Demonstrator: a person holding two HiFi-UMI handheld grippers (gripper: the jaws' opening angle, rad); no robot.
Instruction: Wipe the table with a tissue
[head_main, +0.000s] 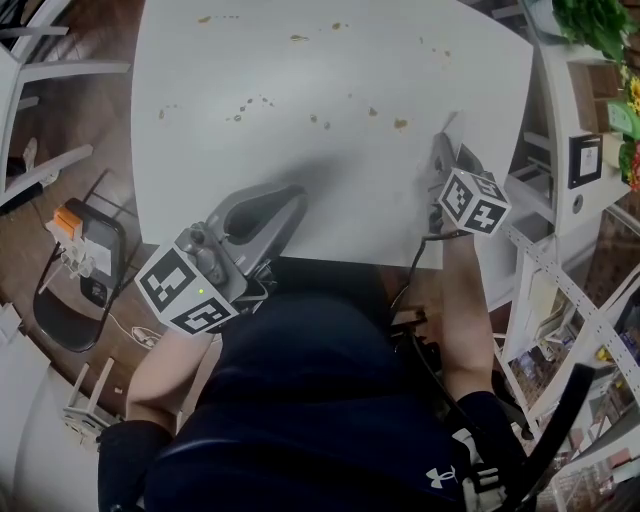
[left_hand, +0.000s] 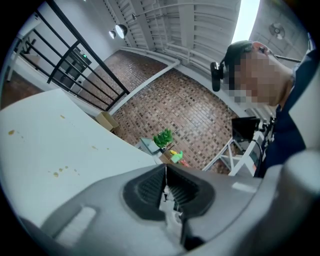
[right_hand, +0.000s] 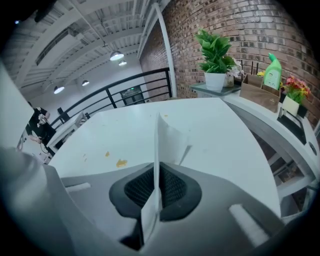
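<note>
A white tissue (right_hand: 168, 136) stands edge-on between the jaws of my right gripper (right_hand: 157, 174), which is shut on it. In the head view that gripper (head_main: 441, 165) hovers over the right part of the white table (head_main: 330, 190), with the tissue (head_main: 450, 130) sticking out past its tips. Brown stains (head_main: 400, 124) are scattered over the table's far half, and one stain (right_hand: 121, 162) lies just left of the held tissue. My left gripper (head_main: 272, 208) rests at the table's near edge, jaws shut with nothing in them (left_hand: 165, 172).
White shelving (head_main: 570, 200) with plants (head_main: 592, 22) stands close to the table's right side. A potted plant (right_hand: 216, 55), a green bottle (right_hand: 272, 72) and a box sit on a ledge beyond the far corner. A dark chair (head_main: 85, 265) stands at left.
</note>
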